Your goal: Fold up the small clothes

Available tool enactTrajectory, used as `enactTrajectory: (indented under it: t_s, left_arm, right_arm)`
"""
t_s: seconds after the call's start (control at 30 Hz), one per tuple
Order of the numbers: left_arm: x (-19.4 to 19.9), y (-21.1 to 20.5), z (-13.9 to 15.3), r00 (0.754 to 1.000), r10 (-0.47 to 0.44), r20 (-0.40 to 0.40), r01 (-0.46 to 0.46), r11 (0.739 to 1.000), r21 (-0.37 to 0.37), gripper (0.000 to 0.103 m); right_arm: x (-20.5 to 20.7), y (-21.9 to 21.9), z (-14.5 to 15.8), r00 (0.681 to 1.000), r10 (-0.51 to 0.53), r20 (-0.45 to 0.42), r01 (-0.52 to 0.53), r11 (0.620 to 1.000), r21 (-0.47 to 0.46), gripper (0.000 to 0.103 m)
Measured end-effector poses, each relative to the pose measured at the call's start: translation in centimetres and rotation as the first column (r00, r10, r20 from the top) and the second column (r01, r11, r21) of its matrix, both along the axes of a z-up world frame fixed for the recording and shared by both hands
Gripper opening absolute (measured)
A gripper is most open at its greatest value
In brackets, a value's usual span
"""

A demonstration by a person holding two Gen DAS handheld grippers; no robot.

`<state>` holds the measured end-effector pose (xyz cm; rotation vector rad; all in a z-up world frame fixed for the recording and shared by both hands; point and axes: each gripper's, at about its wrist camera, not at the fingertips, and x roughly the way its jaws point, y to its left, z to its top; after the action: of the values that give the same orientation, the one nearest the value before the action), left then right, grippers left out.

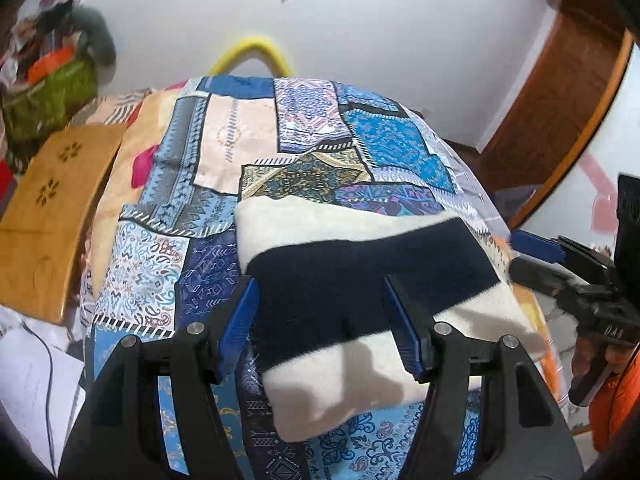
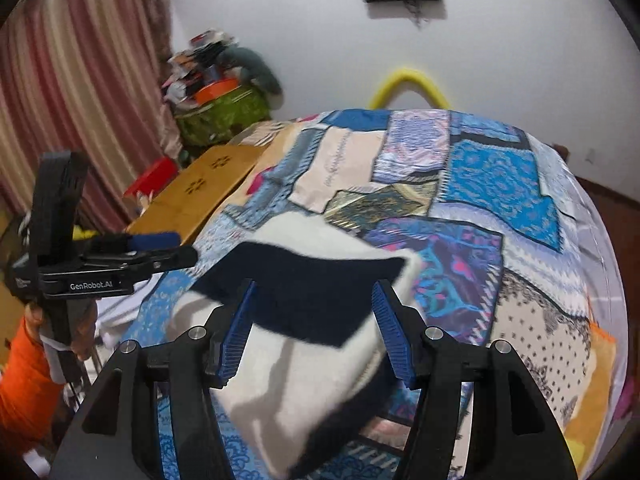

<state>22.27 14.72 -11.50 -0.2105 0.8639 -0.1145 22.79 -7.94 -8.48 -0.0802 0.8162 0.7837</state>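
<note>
The left wrist view looks forward and steeply down along its own left gripper (image 1: 320, 324), whose two blue-padded fingers (image 1: 240, 324) rise from the bottom edge. It sits close above the folded white and navy garment (image 1: 360, 280) on the patchwork bedspread (image 1: 248, 140) and faces the white wall (image 1: 400, 32) beyond. The right gripper (image 1: 536, 248) enters at its right edge.

The right wrist view looks the same way along the right gripper (image 2: 314, 328), equally near and tilted down, from a spot further right. The left gripper (image 2: 160, 244) enters at its left edge.

Both views share the garment, the bedspread, the yellow hoop (image 2: 408, 84), the wooden board (image 1: 52, 208) and the wall.
</note>
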Motion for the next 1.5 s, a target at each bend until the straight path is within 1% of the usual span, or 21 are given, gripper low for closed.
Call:
enactTrajectory:
  t_s: [0.07, 0.13, 0.17, 0.27, 0.33, 0.37, 0.4, 0.43, 0.53, 0.63, 0.73, 0.87, 0.97, 1.1, 1.17, 1.3, 1.4, 1.5]
  left_arm:
    - [-0.3, -0.9, -0.3, 1.0, -0.014, 0.009, 0.014, 0.999, 0.032, 0.062]
    - [-0.4, -1.8, -1.0, 1.0, -0.024, 0.002, 0.024, 0.997, 0.073, 0.062]
    - [-0.4, -2.2, -1.6, 0.999, -0.033, -0.009, 0.033, 0.995, 0.089, 0.062]
    - [-0.3, -2.9, -3.6, 0.997, -0.048, -0.058, 0.054, 0.994, 0.099, 0.062]
    - [-0.4, -3.1, -4.5, 0.997, -0.037, -0.068, 0.045, 0.992, 0.122, 0.064]
    - [-0.4, -3.1, -4.8, 0.998, -0.029, -0.064, 0.038, 0.99, 0.139, 0.066]
    - [-0.5, -3.1, -4.9, 0.998, -0.023, -0.06, 0.032, 0.988, 0.15, 0.07]
    - [-0.6, -3.0, -5.0, 0.998, -0.017, -0.057, 0.025, 0.988, 0.153, 0.07]
    - [-0.9, -2.4, -5.2, 0.998, -0.003, -0.061, 0.012, 0.99, 0.14, 0.071]
    - [-1.4, -1.8, -4.8, 0.998, 0.023, -0.056, -0.015, 0.989, 0.145, 0.07]
    - [-2.0, -1.1, -4.1, 0.997, 0.055, -0.045, -0.047, 0.987, 0.151, 0.07]
    - [-3.3, -0.3, -2.4, 0.995, 0.101, -0.008, -0.098, 0.982, 0.161, 0.07]
    - [-4.7, -0.1, -0.3, 0.992, 0.121, 0.044, -0.126, 0.979, 0.161, 0.07]
    - [-6.9, -0.8, 3.2, 0.982, 0.124, 0.142, -0.148, 0.975, 0.166, 0.07]
    - [-8.3, -1.4, 5.4, 0.973, 0.113, 0.201, -0.146, 0.976, 0.16, 0.07]
    - [-10.8, -2.8, 9.1, 0.946, 0.093, 0.31, -0.147, 0.977, 0.155, 0.071]
    - [-13.0, -4.2, 11.6, 0.916, 0.069, 0.395, -0.148, 0.974, 0.172, 0.071]
    - [-15.1, -5.2, 13.3, 0.888, 0.06, 0.455, -0.153, 0.973, 0.17, 0.071]
  right_arm:
    - [-0.2, 0.9, -1.0, 1.0, 0.026, -0.008, -0.027, 0.999, -0.025, 0.056]
    - [-0.3, 1.5, -2.2, 0.999, 0.039, -0.025, -0.041, 0.998, -0.049, 0.056]
    - [-0.3, 1.7, -2.9, 0.999, 0.04, -0.035, -0.042, 0.997, -0.065, 0.056]
    - [-0.2, 1.8, -4.2, 0.999, 0.037, -0.031, -0.04, 0.994, -0.105, 0.056]
    - [-0.3, 1.5, -4.3, 0.999, 0.035, -0.023, -0.037, 0.993, -0.116, 0.056]
    - [-0.3, 1.3, -4.5, 0.999, 0.035, -0.022, -0.037, 0.993, -0.114, 0.056]
    - [-0.4, 1.0, -4.4, 0.999, 0.032, -0.021, -0.034, 0.993, -0.112, 0.056]
    - [-0.5, 0.7, -4.4, 0.999, 0.026, -0.019, -0.028, 0.993, -0.111, 0.056]
    - [-0.7, 0.1, -4.1, 1.0, 0.005, -0.011, -0.007, 0.994, -0.109, 0.056]
    - [-0.9, -0.7, -3.7, 0.999, -0.039, 0.016, 0.041, 0.99, -0.133, 0.056]
    - [-1.1, -2.0, -3.0, 0.998, -0.068, 0.008, 0.069, 0.992, -0.11, 0.056]
    - [-2.1, -3.4, -1.5, 0.994, -0.101, 0.048, 0.105, 0.991, -0.087, 0.056]
    - [-2.8, -4.1, 0.1, 0.99, -0.116, 0.079, 0.12, 0.991, -0.054, 0.056]
    - [-4.4, -4.7, 2.8, 0.983, -0.12, 0.136, 0.121, 0.993, 0.008, 0.056]
    - [-5.6, -4.9, 4.3, 0.979, -0.119, 0.163, 0.113, 0.993, 0.046, 0.056]
    - [-7.9, -4.9, 6.6, 0.965, -0.116, 0.234, 0.096, 0.991, 0.095, 0.056]
    - [-9.9, -5.0, 8.6, 0.947, -0.129, 0.293, 0.088, 0.985, 0.147, 0.056]
    - [-12.1, -5.4, 10.5, 0.927, -0.145, 0.345, 0.075, 0.975, 0.209, 0.056]
